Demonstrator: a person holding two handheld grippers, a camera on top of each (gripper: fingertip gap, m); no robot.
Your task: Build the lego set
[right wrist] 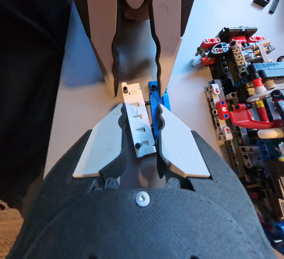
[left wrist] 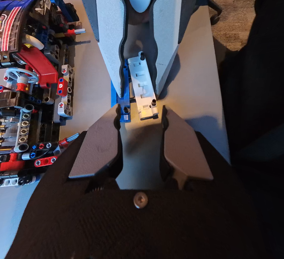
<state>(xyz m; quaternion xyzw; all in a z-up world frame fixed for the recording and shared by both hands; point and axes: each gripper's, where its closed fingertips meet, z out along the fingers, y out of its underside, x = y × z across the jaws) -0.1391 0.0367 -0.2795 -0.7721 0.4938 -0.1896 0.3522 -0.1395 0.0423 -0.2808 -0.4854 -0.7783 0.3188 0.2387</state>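
The right tool (right wrist: 140, 107) pinches the white piece (right wrist: 139, 119) and blue piece (right wrist: 159, 97) on the desk (right wrist: 176, 67). The left tool (left wrist: 140, 108) is spread wide just beside them. The half-built car (right wrist: 245, 91) sits nearby.

No readable text; sticker (left wrist: 46, 3) on lego car model (left wrist: 30, 82), approx 10 o'clock, too blurred to read.

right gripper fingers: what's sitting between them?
In the right wrist view, the white panel and the blue beam beside it, joined by a black pin, lie on the table between the right gripper fingers.
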